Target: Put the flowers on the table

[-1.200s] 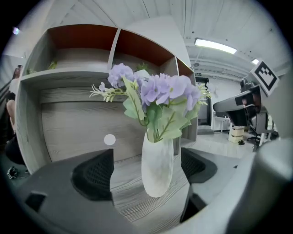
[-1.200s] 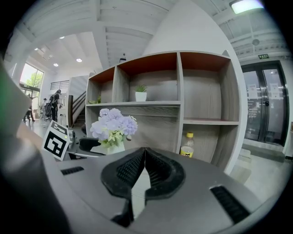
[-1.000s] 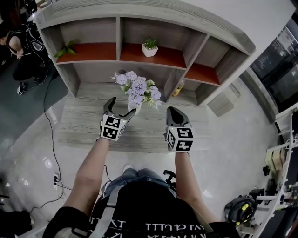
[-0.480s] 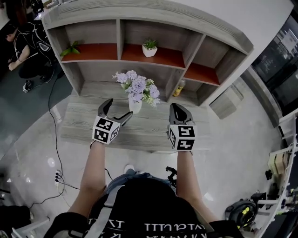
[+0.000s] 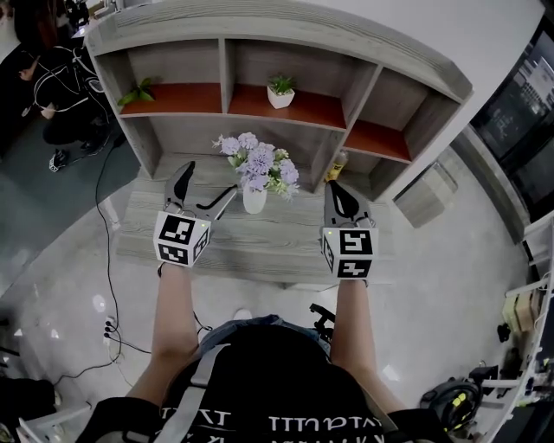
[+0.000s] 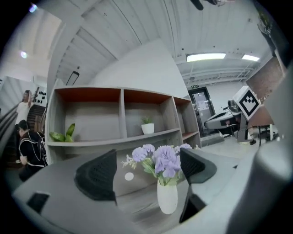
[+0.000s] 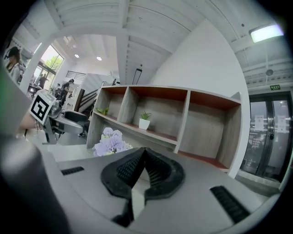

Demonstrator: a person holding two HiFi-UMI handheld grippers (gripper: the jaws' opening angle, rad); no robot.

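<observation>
On the table [image 5: 260,247], head view shows flowers [image 5: 258,164] clear of spread left tongs [image 5: 209,176]; right tongs [image 5: 332,185] closed.

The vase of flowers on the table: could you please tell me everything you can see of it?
The vase of flowers is a small, plain white vase, standing upright on the grey wood-grain table before the shelf unit. It holds pale purple blooms with green leaves, spreading wider than the vase. Only the table touches it; the left gripper, jaws apart, is short of it.
</observation>
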